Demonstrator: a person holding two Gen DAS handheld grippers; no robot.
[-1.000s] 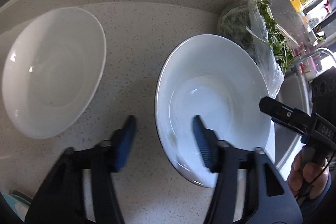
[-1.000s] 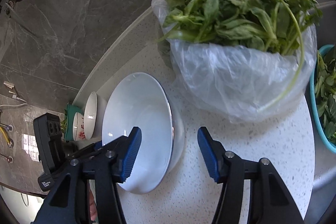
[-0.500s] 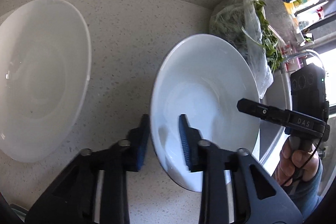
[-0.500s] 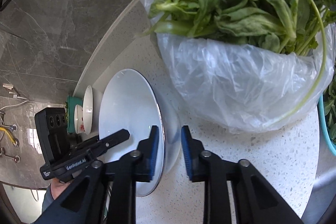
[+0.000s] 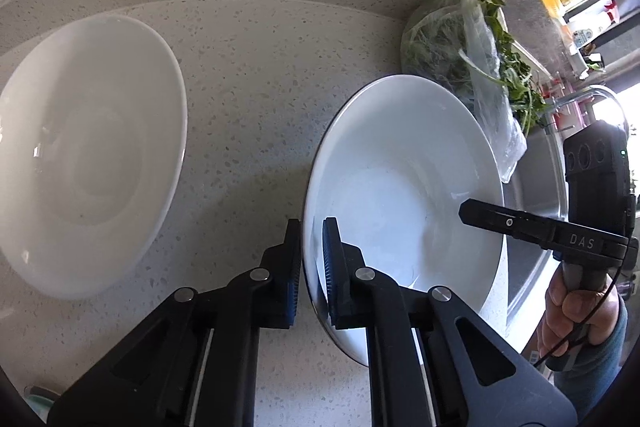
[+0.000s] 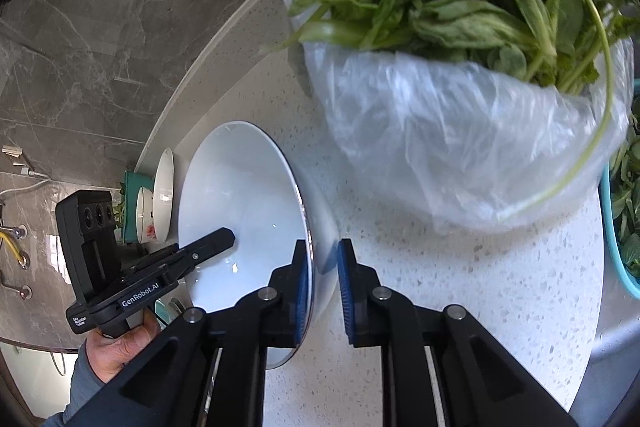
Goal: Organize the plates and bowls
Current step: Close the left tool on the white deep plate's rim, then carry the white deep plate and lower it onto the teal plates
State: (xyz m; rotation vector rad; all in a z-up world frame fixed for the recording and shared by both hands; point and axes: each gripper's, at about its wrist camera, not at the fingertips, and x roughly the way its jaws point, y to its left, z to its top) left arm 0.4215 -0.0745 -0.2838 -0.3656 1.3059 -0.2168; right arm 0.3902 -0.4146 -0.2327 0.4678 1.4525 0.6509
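Note:
A white deep plate (image 5: 404,195) is held between both grippers just above the speckled counter. My left gripper (image 5: 311,267) is shut on its near-left rim. My right gripper (image 6: 323,275) is shut on the opposite rim of the same plate (image 6: 240,211). The right gripper also shows in the left wrist view (image 5: 480,213) at the plate's right edge. A second white deep plate (image 5: 84,155) lies flat on the counter to the left. It also shows in the right wrist view (image 6: 164,195), behind the held plate.
A plastic bag of green leaves (image 6: 460,75) stands close to the right of the held plate, also visible in the left wrist view (image 5: 472,67). A small patterned bowl (image 6: 145,215) sits past the far plate. A teal basket (image 6: 620,227) and a sink (image 5: 536,211) lie to the right.
Both grippers closed from wide open onto opposite rims of the white plate. The plate has tilted and risen slightly off the counter.

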